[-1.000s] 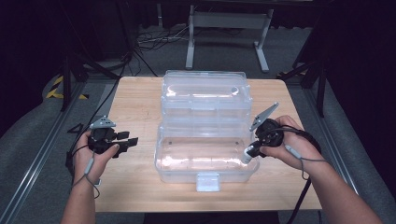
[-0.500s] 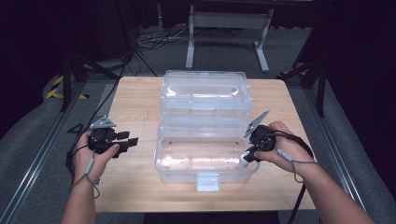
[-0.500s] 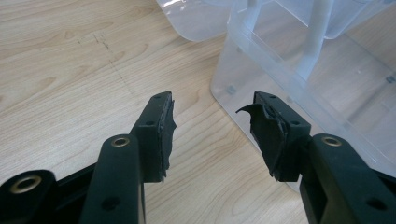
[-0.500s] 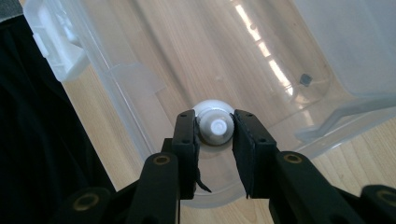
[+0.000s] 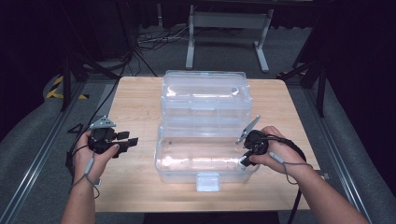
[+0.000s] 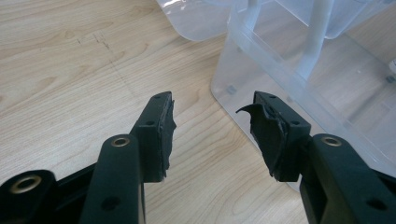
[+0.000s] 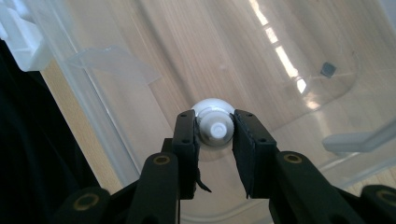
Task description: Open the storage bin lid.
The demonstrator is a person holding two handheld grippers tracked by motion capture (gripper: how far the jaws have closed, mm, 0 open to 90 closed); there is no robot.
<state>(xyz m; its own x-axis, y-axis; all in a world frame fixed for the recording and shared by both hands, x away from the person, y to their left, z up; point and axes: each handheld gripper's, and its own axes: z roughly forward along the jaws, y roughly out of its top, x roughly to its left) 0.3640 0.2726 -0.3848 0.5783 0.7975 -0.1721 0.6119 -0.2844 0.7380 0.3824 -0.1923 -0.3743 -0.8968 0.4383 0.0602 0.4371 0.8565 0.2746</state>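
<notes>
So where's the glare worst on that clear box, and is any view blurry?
High view: white glare streaks along the clear box's floor, surroundings dark. Right gripper view: bright streaks on the plastic; the white knob between the jaws is slightly soft. Left gripper view: sharp and evenly lit.

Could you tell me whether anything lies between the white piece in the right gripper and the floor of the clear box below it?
Nothing visible does. The right gripper holds the white piece over the open box, and the floor under it looks bare; the box's own inner tabs sit off to the sides.
</notes>
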